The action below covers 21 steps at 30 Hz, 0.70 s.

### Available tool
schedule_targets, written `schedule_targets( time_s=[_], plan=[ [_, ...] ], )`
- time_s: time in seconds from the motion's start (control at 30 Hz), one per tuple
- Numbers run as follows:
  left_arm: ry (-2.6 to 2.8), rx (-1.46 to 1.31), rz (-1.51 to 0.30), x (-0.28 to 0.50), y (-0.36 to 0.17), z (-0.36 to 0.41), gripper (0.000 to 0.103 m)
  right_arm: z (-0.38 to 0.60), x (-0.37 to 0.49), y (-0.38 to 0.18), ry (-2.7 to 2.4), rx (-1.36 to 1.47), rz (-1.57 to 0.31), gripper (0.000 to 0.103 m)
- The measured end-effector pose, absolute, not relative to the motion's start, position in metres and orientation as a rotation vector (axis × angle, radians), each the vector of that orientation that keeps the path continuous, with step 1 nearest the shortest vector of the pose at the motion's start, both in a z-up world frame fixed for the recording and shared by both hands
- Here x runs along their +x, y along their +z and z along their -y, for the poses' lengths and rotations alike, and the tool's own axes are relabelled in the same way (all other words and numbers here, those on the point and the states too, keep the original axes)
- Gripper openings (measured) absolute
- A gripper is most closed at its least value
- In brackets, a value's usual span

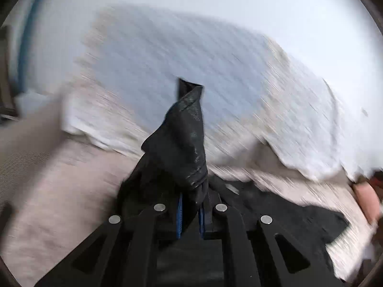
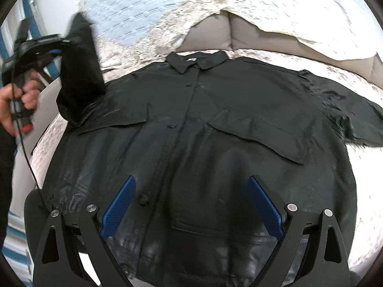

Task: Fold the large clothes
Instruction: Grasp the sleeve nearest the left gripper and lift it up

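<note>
Lying buttoned-side up across the pale quilted bedspread, centre of the right wrist frame: one large black collared button-front shirt. Its sleeve is clamped in the left hand-held gripper, jaws together on a bunched fold, lifted at upper left of the right wrist frame. The right hand-held gripper is held apart over the hem, nothing between its pads. Risks judged: the thin pinch may slip and drop the sleeve; with the body unpinned, a pull may drag the slick cloth askew and crease the fold.
</note>
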<state>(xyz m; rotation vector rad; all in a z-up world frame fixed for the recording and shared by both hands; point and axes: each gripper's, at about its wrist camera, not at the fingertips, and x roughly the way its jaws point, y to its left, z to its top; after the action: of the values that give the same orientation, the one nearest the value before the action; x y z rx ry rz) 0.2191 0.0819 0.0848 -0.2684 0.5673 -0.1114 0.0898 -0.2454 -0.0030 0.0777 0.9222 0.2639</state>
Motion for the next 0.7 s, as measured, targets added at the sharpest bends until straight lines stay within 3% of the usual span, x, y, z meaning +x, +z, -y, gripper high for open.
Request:
schedule_targets(
  time_s=[0.27, 0.33, 0.43, 0.5, 0.53, 0.7],
  plan=[
    [-0.297, -0.25, -0.967, 0.263, -0.034, 0.016, 0.014, 0.275, 0.091, -0.005, 0.22, 0.135, -0.941, 0.094],
    [-0.319, -0.25, -0.959, 0.239, -0.031, 0.016, 0.018, 0.277, 0.093, -0.005, 0.224, 0.142, -0.945, 0.094],
    [-0.335, -0.262, -0.894, 0.221, -0.01, -0.009, 0.031, 0.274, 0.104, -0.003, 0.245, 0.156, -0.942, 0.094],
    [-0.305, -0.275, -0.83, 0.216, 0.007, -0.034, 0.055, 0.27, 0.116, 0.0, 0.27, 0.182, -0.937, 0.094],
    [-0.268, -0.283, -0.796, 0.213, 0.014, -0.049, 0.059, 0.267, 0.124, 0.002, 0.282, 0.194, -0.932, 0.094],
    [-0.068, -0.306, -0.777, 0.215, 0.011, -0.123, 0.061, 0.247, 0.167, 0.016, 0.351, 0.234, -0.897, 0.094]
  ],
)
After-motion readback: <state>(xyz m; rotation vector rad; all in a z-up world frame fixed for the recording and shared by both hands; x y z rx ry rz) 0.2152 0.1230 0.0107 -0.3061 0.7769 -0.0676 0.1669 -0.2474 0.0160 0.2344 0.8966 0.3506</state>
